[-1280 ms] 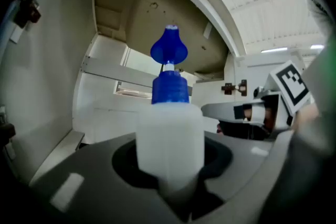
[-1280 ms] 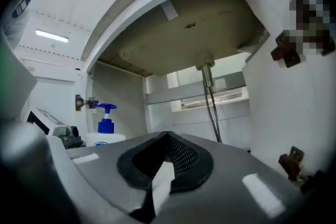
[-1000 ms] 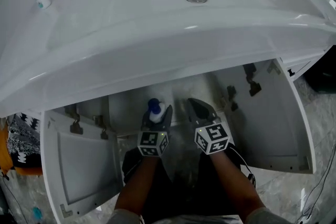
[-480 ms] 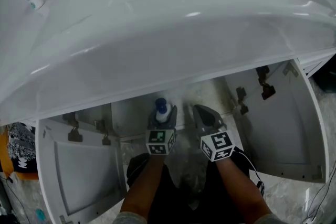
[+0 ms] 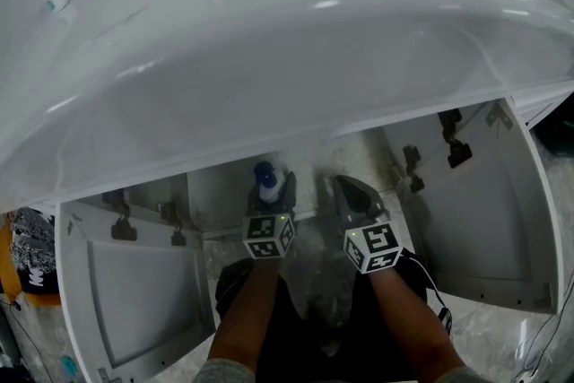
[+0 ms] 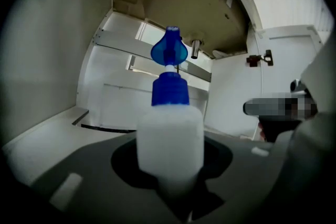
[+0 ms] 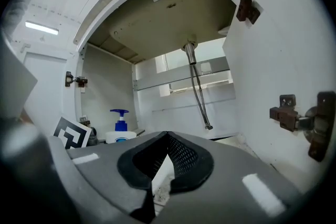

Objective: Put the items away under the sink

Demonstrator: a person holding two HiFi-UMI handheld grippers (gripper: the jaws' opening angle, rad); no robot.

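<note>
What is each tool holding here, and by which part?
The left tool grips the white pump bottle by its body; the right tool holds nothing.

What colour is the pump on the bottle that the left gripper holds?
The pump is blue, on a white bottle; the left gripper view shows it best.

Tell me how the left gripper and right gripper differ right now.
The left gripper clamps a white pump bottle; the right gripper holds nothing. The left gripper's fingers stand apart around the bottle; the right gripper's fingers meet at their tips. Both reach into the open cabinet under the sink.
</note>
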